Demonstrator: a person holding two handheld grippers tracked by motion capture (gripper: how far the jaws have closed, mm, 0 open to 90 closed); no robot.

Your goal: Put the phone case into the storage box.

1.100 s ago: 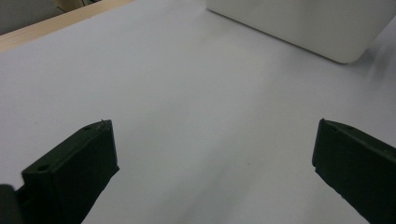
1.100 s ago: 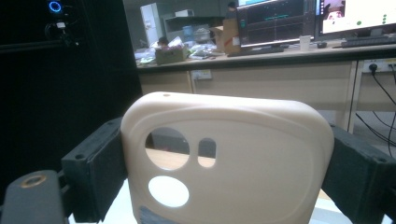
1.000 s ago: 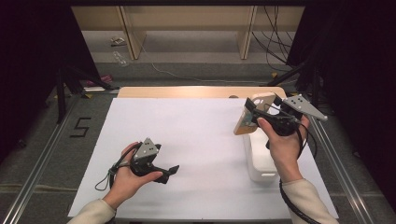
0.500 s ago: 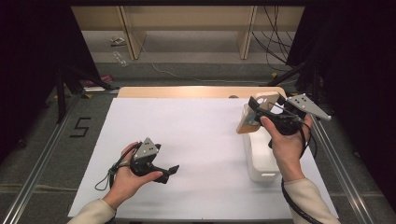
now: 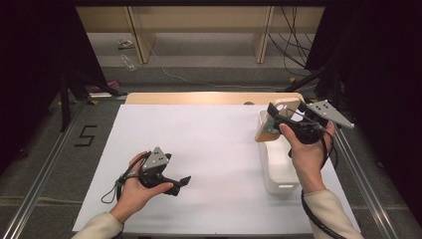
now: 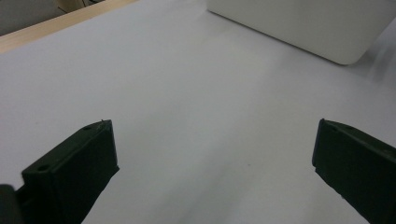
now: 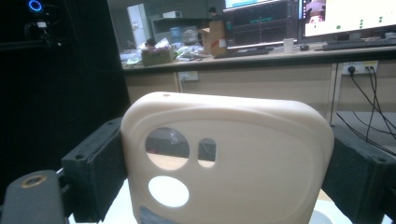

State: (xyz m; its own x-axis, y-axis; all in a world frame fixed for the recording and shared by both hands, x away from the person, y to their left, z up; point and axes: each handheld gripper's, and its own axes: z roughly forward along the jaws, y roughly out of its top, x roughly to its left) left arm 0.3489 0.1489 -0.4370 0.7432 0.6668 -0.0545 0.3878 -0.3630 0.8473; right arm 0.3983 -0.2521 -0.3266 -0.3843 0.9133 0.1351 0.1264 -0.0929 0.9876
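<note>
The right gripper [image 5: 276,119] pinches a beige phone case [image 7: 226,158] by its 2 long edges, holding it upright above the far end of a white box [image 5: 278,167] that stands on the right side of the white-covered worktop [image 5: 209,149]. In the right gripper view the case stands squarely between the 2 black jaws, its camera end up, with 3 cut-outs through that end. It looks like a thin moulded shell, so I judge it very light and somewhat springy: a squeeze across the width would likely bow the open back inward, and too hard a squeeze could make it pop out sideways. The matt surface should give the pads [image 7: 98,163] fair friction. The present hold on the side rims, about halfway along their length, seems the sound one, since the rims are the stiffest part; the area around the cut-outs is the weakest and best avoided. The left gripper [image 5: 180,183] rests low over the worktop near its front left, jaws spread wide with nothing between them, well apart from the box.
</note>
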